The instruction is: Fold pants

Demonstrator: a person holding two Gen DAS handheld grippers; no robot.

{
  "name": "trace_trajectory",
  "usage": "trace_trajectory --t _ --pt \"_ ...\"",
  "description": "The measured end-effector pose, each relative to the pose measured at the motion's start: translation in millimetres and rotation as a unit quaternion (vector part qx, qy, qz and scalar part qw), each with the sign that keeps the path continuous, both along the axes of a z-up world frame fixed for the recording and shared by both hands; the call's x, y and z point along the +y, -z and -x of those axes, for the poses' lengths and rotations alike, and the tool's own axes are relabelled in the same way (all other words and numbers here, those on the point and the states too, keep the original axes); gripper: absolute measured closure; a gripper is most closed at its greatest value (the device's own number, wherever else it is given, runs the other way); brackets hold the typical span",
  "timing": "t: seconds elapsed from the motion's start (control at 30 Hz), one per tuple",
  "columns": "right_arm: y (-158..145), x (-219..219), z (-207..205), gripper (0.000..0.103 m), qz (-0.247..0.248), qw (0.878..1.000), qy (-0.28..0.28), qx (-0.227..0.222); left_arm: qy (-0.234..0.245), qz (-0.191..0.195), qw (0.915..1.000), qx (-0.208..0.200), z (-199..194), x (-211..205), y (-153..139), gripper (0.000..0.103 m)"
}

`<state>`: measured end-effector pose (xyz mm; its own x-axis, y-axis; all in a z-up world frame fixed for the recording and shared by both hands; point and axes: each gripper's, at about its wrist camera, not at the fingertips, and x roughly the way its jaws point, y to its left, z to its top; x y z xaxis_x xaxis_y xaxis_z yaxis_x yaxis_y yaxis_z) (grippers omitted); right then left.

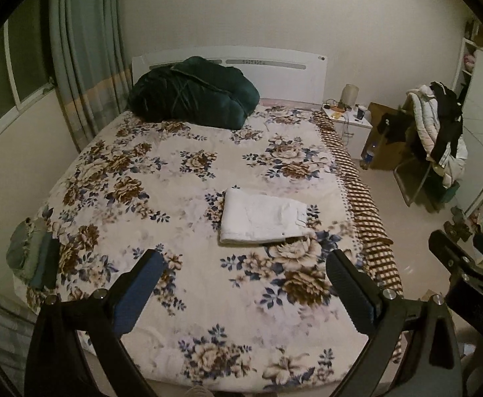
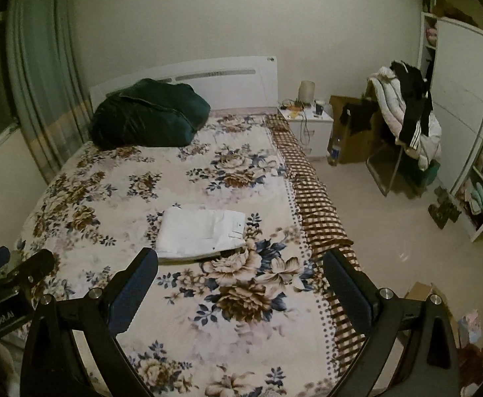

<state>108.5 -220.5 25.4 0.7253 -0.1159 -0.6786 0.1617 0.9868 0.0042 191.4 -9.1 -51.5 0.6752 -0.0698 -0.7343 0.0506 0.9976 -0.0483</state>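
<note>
both claws hang wide open and hold nothing, the left gripper (image 1: pixel 246 266) and the right gripper (image 2: pixel 241 264) raised above the near end of the bed (image 1: pixel 181 340). beyond them the white pants (image 2: pixel 201 233) lie folded into a neat rectangle on the flowered cover, toward its right side and apart from both claws, so the folding looks done. farther back a dark green quilt (image 1: pixel 193 92) sits by the headboard; the likely risk now is a finger dipping back and snagging the top layer, which would pull the stack open.
</note>
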Motion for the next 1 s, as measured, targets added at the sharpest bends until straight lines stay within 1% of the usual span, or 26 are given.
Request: trace_trajectory --t 0.07,0.17,0.27,0.33,0.43,0.5,0.6,0.73,0.8,1.0 --pt "-14 4 18 0.001 0.002 1.000 -0.005 -0.004 0.000 -0.002 1.0000 -0.004 12 2 -9 0.002" --pt "-36 9 43 0.000 -0.001 1.000 -0.006 -0.011 0.002 0.001 1.0000 -0.001 24 5 -19 0.000" --pt "-55 17 61 0.000 0.008 1.000 -0.005 -0.018 0.003 -0.002 0.9999 -0.015 35 10 -31 0.000" --pt "-67 21 69 0.000 0.010 1.000 -0.003 -0.022 0.005 -0.009 0.9998 -0.018 41 11 -36 0.000" --pt "-75 23 76 0.000 0.007 1.000 -0.003 -0.023 0.008 -0.006 0.9998 -0.015 47 14 -39 0.000" --pt "-82 26 80 0.000 0.009 1.000 -0.004 -0.025 0.008 -0.012 0.9997 -0.020 47 15 -39 0.000" --pt "-84 27 82 0.000 0.002 1.000 -0.007 -0.021 0.003 -0.012 0.9998 -0.018 52 17 -41 0.000" --pt "-84 29 79 0.000 0.001 1.000 -0.015 -0.008 -0.001 -0.016 0.9999 -0.001 56 17 -40 0.000" --pt "-84 27 72 0.000 -0.003 1.000 -0.021 0.002 0.000 -0.025 0.9997 0.004 57 16 -40 0.000" --pt "-81 20 63 0.000 -0.001 1.000 -0.021 0.010 -0.002 -0.026 0.9996 0.002 57 17 -43 0.000"
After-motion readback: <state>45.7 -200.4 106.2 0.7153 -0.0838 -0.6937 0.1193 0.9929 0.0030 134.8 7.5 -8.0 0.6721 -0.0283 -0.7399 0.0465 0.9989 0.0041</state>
